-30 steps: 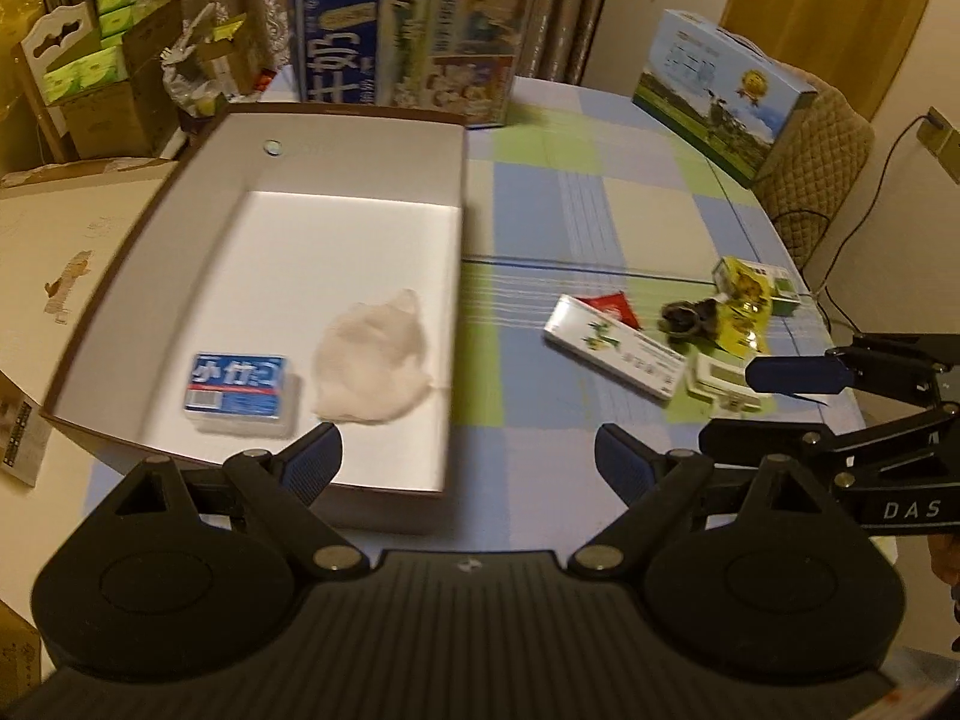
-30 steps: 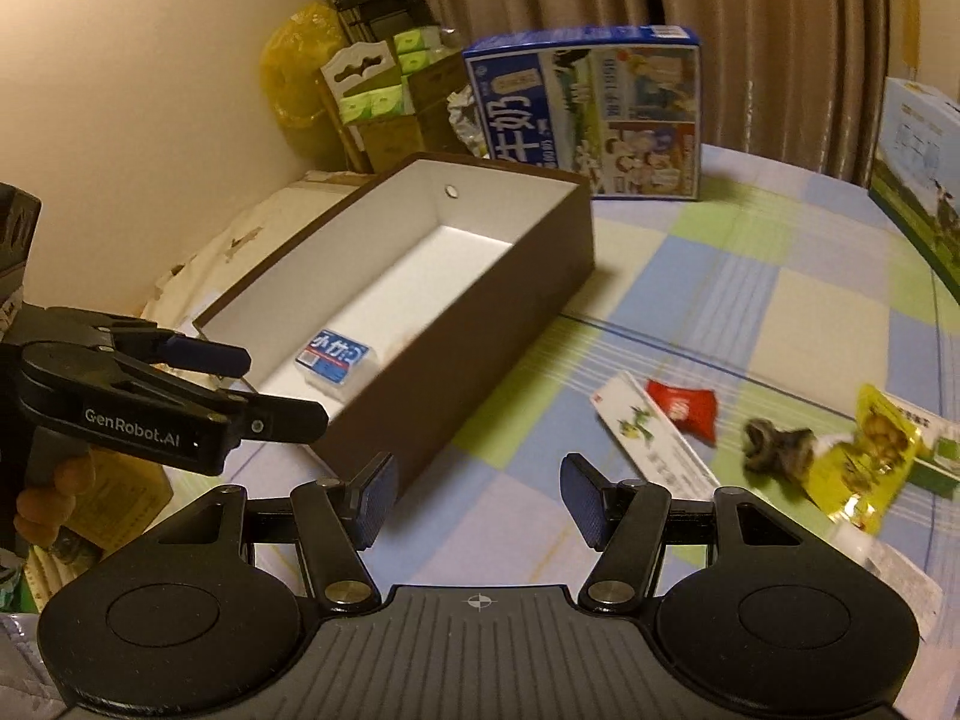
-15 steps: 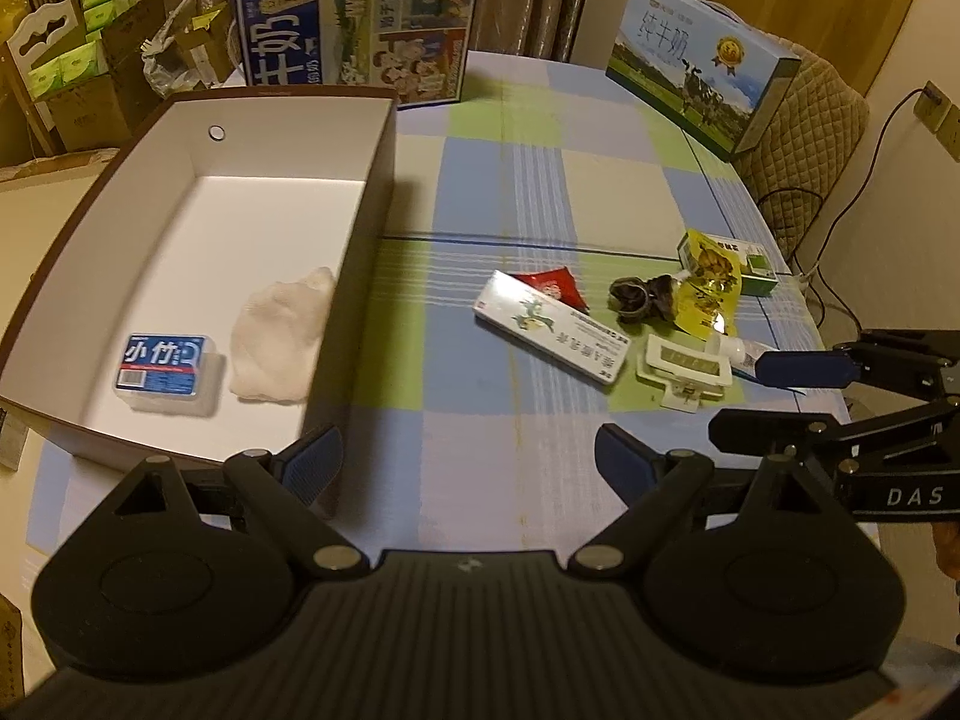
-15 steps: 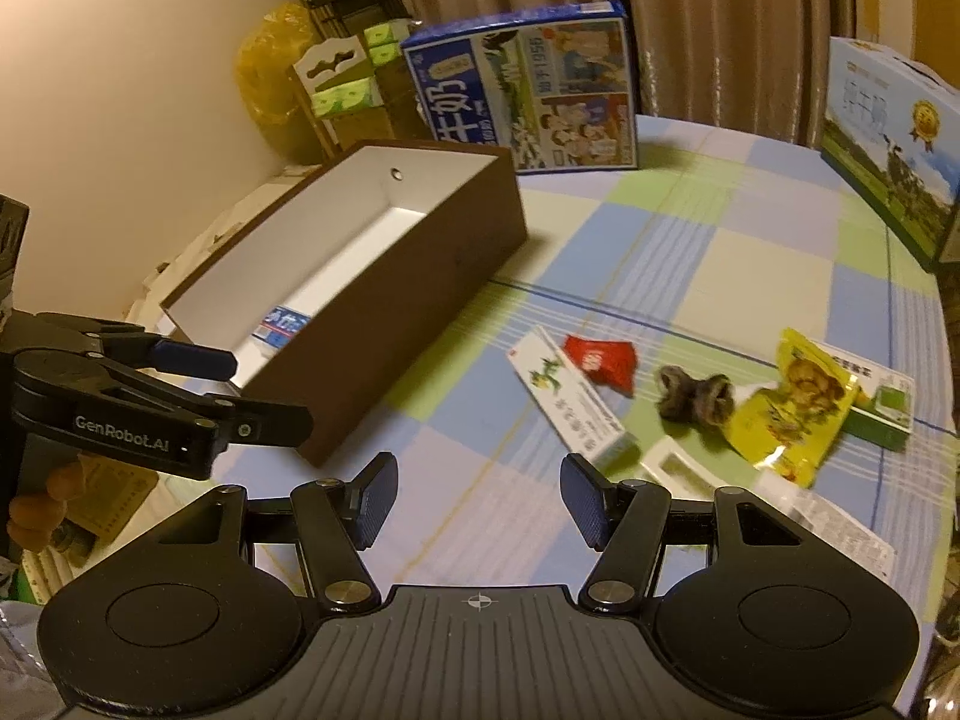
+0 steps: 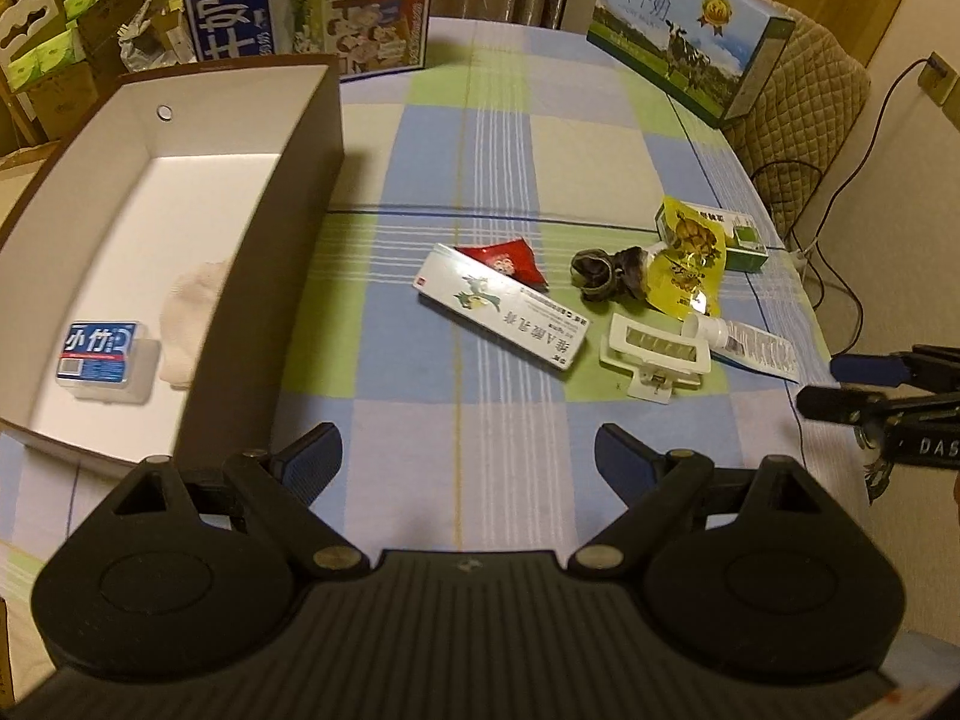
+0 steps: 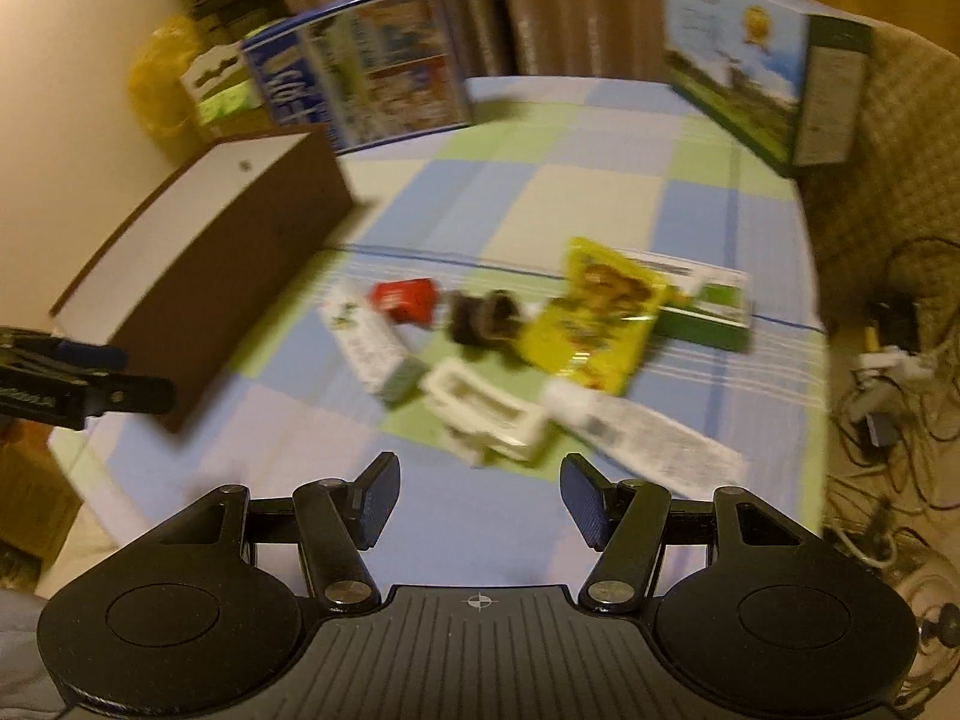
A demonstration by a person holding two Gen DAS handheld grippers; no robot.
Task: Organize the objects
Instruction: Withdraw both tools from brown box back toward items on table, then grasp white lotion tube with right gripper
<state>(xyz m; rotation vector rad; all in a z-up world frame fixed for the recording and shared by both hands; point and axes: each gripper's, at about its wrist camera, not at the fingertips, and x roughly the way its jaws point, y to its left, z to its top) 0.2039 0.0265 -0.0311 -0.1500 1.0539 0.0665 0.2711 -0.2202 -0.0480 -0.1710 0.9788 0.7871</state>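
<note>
Both grippers swung right off the brown box (image 5: 252, 276), jaws spread empty, white hair clip (image 6: 486, 414) just ahead of right gripper (image 6: 477, 501)

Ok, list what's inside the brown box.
Inside the brown box, the left wrist view shows a small blue-labelled pack and a crumpled white cloth beside it. The near wall hides part of the cloth and the floor behind it.

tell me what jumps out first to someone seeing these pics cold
Probably the big brown box at the table's left, white inside, holding a blue-labelled pack and a white cloth. Next, the clutter at centre right: a long white carton, a yellow pouch and a white hair clip. Both the left gripper and the right gripper are open and empty.
</note>
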